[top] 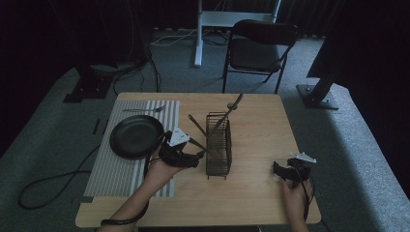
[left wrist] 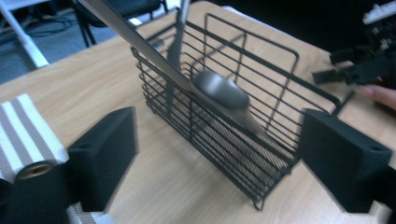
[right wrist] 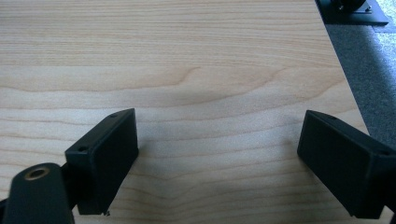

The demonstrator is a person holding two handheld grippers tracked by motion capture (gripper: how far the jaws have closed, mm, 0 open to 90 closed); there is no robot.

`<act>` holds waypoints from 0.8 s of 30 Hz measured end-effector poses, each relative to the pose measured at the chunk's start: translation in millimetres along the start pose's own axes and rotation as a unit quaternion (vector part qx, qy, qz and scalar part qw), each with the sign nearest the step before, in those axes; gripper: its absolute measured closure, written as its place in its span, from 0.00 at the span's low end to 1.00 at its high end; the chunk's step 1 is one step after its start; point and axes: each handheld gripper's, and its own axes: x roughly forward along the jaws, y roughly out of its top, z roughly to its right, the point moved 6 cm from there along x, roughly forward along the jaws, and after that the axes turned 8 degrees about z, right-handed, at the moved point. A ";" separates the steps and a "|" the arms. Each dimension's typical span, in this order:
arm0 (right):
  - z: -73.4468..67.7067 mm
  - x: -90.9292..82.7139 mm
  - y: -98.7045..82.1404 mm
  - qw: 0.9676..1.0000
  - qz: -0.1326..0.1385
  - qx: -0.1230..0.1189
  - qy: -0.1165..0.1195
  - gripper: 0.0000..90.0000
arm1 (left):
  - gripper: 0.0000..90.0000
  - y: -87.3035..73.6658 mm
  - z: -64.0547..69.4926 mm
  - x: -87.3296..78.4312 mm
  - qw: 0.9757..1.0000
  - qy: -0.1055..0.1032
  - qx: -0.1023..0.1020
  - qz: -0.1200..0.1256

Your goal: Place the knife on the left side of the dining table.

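A black wire basket [top: 218,145] stands upright in the middle of the wooden table [top: 256,193]. A metal spoon [left wrist: 219,89] lies slanted in it, bowl down, with its handle [top: 196,124] leaning out to the left. A second utensil [top: 234,104] sticks up from the basket's far end. My left gripper [top: 196,155] is just left of the basket, open, pointing at its side wall. In the left gripper view the gripper [left wrist: 215,158] has wide jaws that frame the basket [left wrist: 261,140] without touching it. My right gripper [top: 285,166] rests open near the table's right front corner, and in its own view the gripper [right wrist: 219,149] is over bare wood.
A striped placemat [top: 121,169] on the left carries a black plate [top: 135,137] and a fork [top: 142,110] beyond it. A folding chair [top: 258,48] and stand legs are on the carpet behind the table. The table's right edge [right wrist: 343,70] lies close to my right gripper.
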 end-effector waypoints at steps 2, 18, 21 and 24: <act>0.1 0.1 0.0 1.000 0.000 -0.001 0.000 0.13 | 0.29 0.8 1.3 2.1 1.000 -0.003 0.000 -0.001; -0.2 -0.2 -0.2 1.000 0.000 0.000 0.000 0.13 | 0.75 1.4 7.9 -3.8 1.000 -0.028 -0.003 0.012; -0.1 -0.1 -0.1 1.000 0.000 0.000 0.000 0.13 | 0.78 -0.2 8.3 -5.4 0.999 -0.041 -0.004 0.010; -0.1 -0.1 -0.1 1.000 0.000 0.000 0.000 0.13 | 0.82 -0.2 9.1 -7.8 0.997 -0.071 -0.028 0.017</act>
